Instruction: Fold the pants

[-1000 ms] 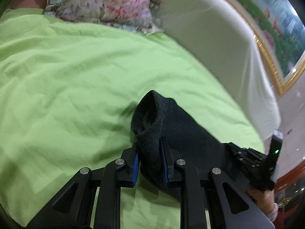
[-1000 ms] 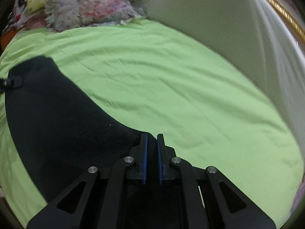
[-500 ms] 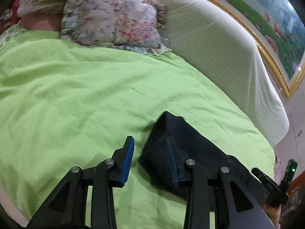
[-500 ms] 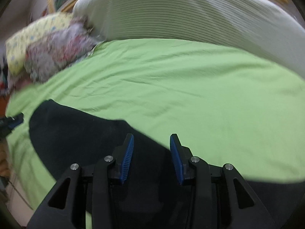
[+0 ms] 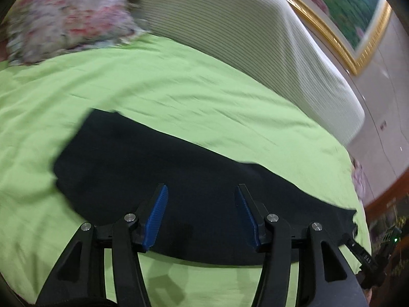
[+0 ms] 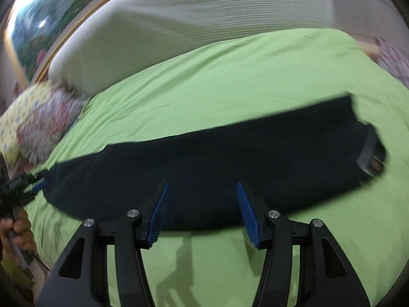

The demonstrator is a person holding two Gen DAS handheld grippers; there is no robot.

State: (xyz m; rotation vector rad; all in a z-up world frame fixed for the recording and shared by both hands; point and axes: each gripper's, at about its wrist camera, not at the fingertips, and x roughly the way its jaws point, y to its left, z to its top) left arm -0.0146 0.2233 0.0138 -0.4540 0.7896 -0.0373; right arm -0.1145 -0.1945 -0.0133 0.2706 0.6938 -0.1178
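Note:
Dark navy pants (image 5: 158, 163) lie flat in a long folded strip on the green bedsheet (image 5: 179, 89). My left gripper (image 5: 202, 192) hovers above the strip, its jaws opening, with nothing pressed between the blue pads. In the right wrist view the pants (image 6: 217, 153) stretch across the sheet, waistband with a belt loop (image 6: 370, 153) at the right end. My right gripper (image 6: 202, 189) also hangs over them, jaws opening, holding nothing. The left gripper (image 6: 35, 179) shows at the left end of the pants, held by a hand (image 6: 18, 232).
A white ribbed headboard (image 5: 255, 38) runs behind the bed. Floral pillows (image 5: 69, 18) lie at the far left corner. A gold-framed painting (image 5: 345, 7) hangs on the wall. The bed's near edge lies just below the pants; the right gripper's tip (image 5: 363, 255) shows at the right.
Both grippers have let go of the pants, opened wide and pulled back and up. The pants, earlier bunched in the jaws, now lie flat on the sheet.

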